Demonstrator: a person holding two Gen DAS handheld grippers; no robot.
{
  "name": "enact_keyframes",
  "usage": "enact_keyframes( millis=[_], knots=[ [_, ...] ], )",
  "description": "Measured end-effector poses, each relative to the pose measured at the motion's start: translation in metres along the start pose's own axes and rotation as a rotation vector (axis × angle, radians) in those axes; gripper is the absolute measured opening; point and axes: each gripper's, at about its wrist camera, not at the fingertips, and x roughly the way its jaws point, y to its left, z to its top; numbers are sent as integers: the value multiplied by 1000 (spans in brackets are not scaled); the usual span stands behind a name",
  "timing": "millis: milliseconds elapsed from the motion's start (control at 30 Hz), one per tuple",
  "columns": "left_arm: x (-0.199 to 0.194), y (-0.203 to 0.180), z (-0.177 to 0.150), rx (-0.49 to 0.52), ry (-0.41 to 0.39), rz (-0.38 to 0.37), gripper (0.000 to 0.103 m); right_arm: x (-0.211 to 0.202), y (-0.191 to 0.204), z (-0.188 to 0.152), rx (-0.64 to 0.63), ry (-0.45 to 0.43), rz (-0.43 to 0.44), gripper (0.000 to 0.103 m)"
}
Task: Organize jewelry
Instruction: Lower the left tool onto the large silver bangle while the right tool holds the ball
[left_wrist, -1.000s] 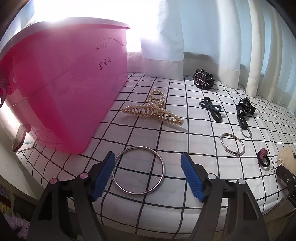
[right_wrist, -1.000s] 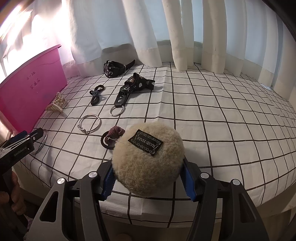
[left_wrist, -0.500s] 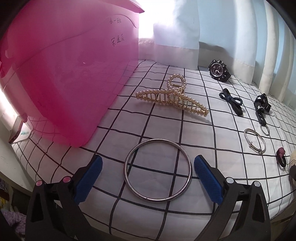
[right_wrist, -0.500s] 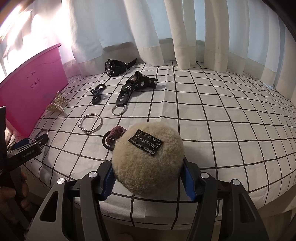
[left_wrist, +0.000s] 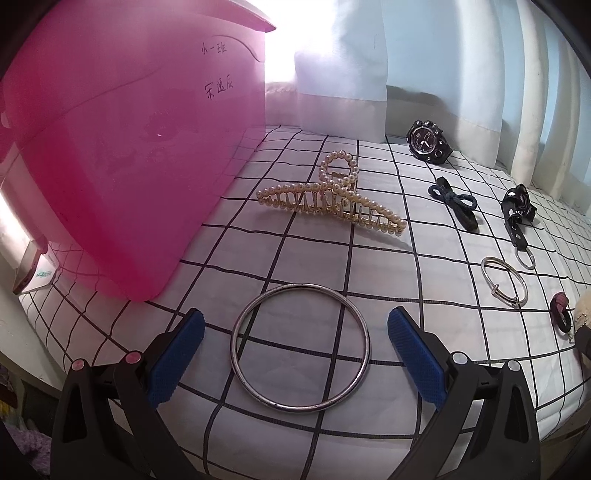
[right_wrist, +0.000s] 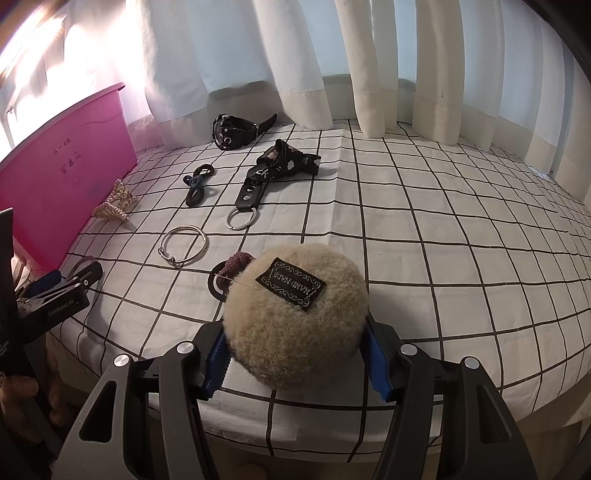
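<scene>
right tongs (right_wrist: 297, 356) around fluffy round pompom (right_wrist: 295, 314)

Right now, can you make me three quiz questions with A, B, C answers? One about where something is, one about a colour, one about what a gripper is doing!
1. Where is the big ring?
A. Inside the bin
B. Flat on the cloth between the left gripper's fingers
C. On top of the watch

2. What colour is the bin?
A. Pink
B. Green
C. Yellow

3. What is the right gripper doing?
A. Hanging open over nothing
B. Squeezing the pearl clip
C. Shut on the pompom

Answers:
1 B: the ring lies on the checked cloth with a blue pad on each side, neither touching it.
2 A: its wall is see-through pink.
3 C: both blue pads press into the pompom's sides.
</scene>
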Motion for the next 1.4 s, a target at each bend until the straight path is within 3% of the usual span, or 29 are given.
enact_keyframes(
  millis=[67,233,300,333,367,400,467,633,733,800,900,1033,1267,1333,1400],
  knots=[
    [-2,-3,-1,24,-11,1,93,0,-1,0,4,0,-1,59],
    [-11,-14,-4,70,-30,-43,65,2,-2,-1,8,2,0,59],
    [-15,-23,-6,108,-42,-73,37,1,-2,-1,5,-1,3,59],
    [-17,-29,-7,129,-46,-79,30,1,-1,-1,3,-2,3,59],
    [-18,-36,-7,152,-50,-82,17,1,-1,-2,2,-3,3,59],
    [-19,-41,-9,172,-53,-76,11,1,-1,-2,3,-3,4,59],
    [-20,-46,-10,181,-62,-50,11,0,-2,-2,5,1,7,59],
    [-21,-42,-9,155,-50,-61,15,-1,-5,-3,11,-3,7,59],
    [-22,-41,-10,161,-62,-19,31,-1,-5,-3,12,-1,10,59],
    [-26,-39,-9,155,-85,3,74,-1,-5,-3,9,-1,11,59],
    [-42,-38,-9,157,-185,32,94,-2,-5,-2,8,-3,12,59],
    [-49,-35,-4,119,-194,14,96,-3,-4,0,1,-5,15,59],
    [-14,-8,3,-38,2,-68,97,-3,4,2,-22,-9,28,59],
    [-1,-2,3,-63,66,-57,98,-3,6,2,-27,-10,30,59],
    [0,-1,3,-51,61,-50,98,-2,7,2,-29,-8,33,59]
  ],
)
